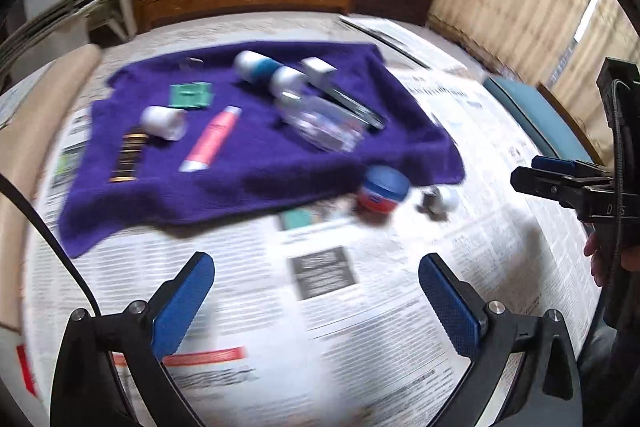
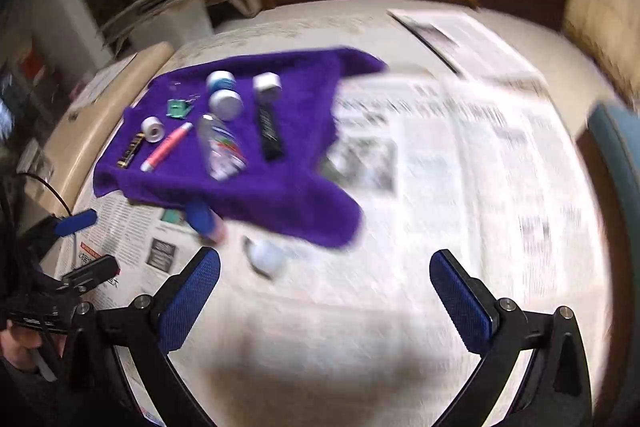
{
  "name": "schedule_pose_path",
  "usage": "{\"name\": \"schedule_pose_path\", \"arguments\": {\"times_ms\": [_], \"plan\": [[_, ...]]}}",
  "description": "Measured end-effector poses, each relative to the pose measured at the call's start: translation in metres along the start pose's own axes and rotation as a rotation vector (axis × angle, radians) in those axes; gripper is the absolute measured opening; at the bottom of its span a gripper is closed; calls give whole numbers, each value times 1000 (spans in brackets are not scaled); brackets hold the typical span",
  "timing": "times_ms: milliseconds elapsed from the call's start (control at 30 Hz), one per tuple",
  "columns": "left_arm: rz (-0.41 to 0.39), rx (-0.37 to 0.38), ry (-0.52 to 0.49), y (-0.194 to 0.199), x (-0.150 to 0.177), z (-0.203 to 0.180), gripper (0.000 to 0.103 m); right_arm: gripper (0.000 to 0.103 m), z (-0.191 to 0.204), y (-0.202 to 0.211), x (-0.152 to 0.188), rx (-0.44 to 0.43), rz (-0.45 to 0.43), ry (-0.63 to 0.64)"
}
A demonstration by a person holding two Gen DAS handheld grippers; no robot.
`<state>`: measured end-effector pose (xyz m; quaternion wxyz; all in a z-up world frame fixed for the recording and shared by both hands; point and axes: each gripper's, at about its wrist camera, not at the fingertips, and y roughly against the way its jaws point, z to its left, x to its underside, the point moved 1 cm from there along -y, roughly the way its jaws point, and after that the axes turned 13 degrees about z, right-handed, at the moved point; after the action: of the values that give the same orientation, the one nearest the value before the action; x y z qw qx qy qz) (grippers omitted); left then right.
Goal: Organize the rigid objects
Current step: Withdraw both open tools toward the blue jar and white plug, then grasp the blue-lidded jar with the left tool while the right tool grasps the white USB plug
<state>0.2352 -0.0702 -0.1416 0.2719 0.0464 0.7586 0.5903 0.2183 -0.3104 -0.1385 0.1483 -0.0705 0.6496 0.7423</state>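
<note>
My left tool gapes empty | right tool likewise | red blue-lidded round jar sharp centre-right only in left view | purple towel on newspapered worktop

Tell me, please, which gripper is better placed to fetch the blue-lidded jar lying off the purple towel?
Probably left: the open left gripper faces the blue-lidded jar nearly straight ahead, while the right gripper sees it off to its left.
</note>
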Motion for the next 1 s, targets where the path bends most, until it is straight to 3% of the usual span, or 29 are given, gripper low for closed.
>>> {"name": "schedule_pose_path", "arguments": {"times_ms": [100, 233, 433, 567, 800, 1000], "plan": [[1, -12, -55, -15, -5, -15, 103, 103, -21, -2, 11, 23, -19, -21], [22, -101, -140, -35, -11, -34, 103, 103, -47, -2, 14, -27, -13, -90], [0, -119, -181, -43, -12, -41, 100, 103, -66, 2, 17, -72, -14, -142], [8, -81, -207, -49, -16, -39, 78, 103, -74, 9, 18, -90, -27, -162], [-19, -44, -241, -56, -30, -39, 70, 103, -89, 14, 22, -108, -34, -199], [-24, -39, -279, -57, -36, -44, 54, 103, -86, 7, 21, -124, -13, -202]]}}
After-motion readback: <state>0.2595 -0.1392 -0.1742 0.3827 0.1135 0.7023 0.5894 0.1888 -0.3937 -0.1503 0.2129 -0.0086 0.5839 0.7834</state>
